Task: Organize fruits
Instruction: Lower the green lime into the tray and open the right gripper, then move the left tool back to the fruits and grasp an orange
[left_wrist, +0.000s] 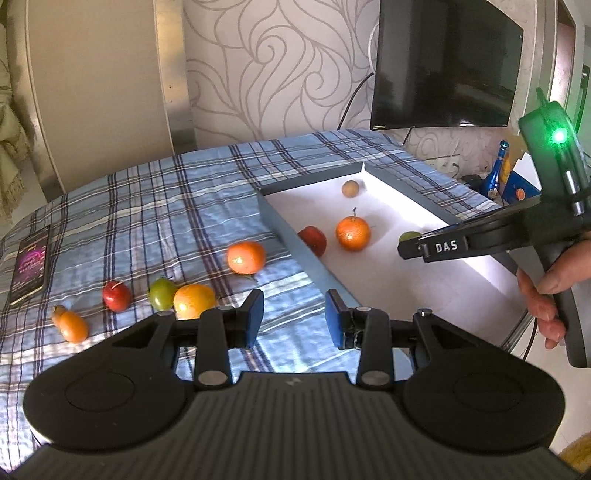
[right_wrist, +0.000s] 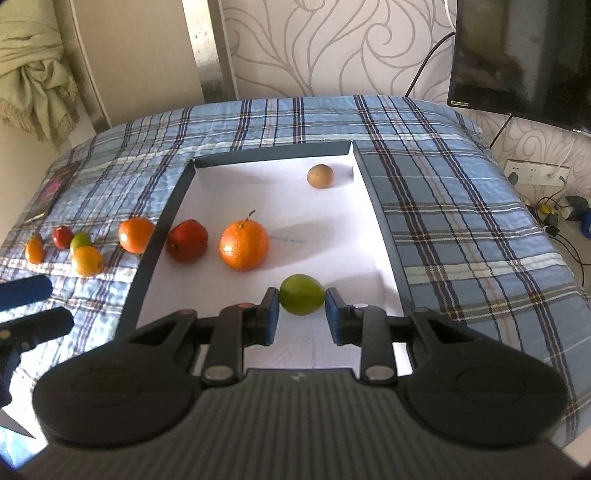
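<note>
The right gripper (right_wrist: 301, 314) pinches a green lime (right_wrist: 302, 294) low over the white tray (right_wrist: 258, 177); beyond it lie an orange (right_wrist: 243, 244), a red apple (right_wrist: 187, 240) and a brown fruit (right_wrist: 320, 176). The left gripper (left_wrist: 294, 317) hangs spread and empty above the plaid cloth (left_wrist: 166, 206), with loose fruits (left_wrist: 192, 301) ahead to its left.

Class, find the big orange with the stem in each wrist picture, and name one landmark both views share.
Left wrist view: the stemmed orange sits right of centre, inside the box, right of a red fruit.
Right wrist view: left of centre, beyond the green fruit.
Shared landmark: the brown fruit in the box's far corner.
</note>
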